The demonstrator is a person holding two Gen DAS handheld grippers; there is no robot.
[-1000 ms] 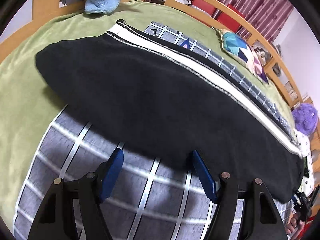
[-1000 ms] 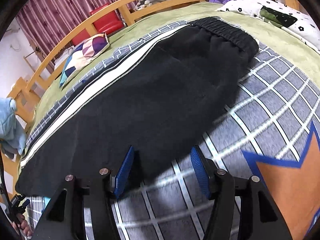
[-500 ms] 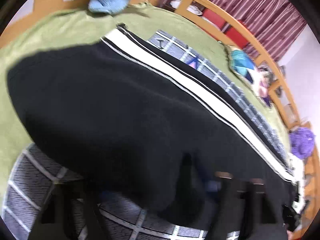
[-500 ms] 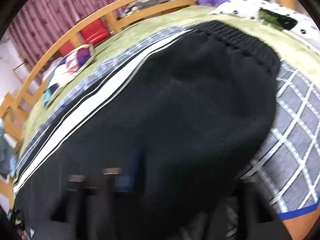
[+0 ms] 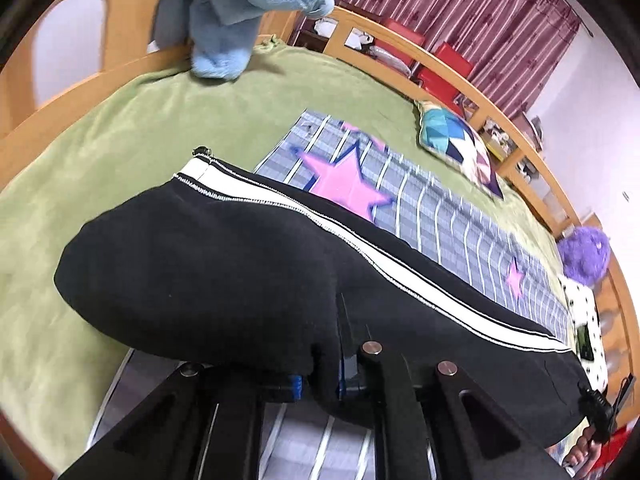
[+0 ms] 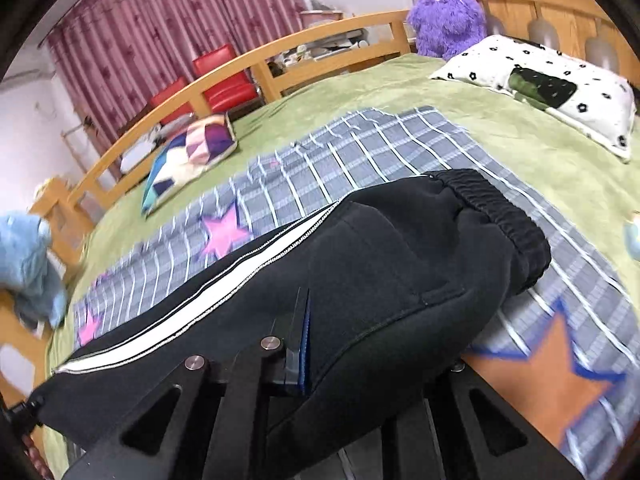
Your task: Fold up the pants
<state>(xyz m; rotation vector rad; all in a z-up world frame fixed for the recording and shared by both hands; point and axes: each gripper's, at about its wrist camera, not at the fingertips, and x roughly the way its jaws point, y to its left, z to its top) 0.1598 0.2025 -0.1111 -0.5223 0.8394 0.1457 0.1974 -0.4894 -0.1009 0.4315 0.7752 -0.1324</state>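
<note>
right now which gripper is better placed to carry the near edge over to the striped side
Neither alone. The left gripper and right gripper both stand shut on the pants' near edge, which hangs lifted; both should carry it together.

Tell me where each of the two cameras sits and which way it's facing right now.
Left wrist: on the left gripper, looking down along it across the pants toward the blue plush; its dark fingers, shut on the pants, fill the bottom edge.
Right wrist: on the right gripper, looking over the waistband toward the purple plush; its fingers, shut on the pants, show below.
Shared: the pants, star blanket, colourful cushion, both plushes, red chairs.
</note>
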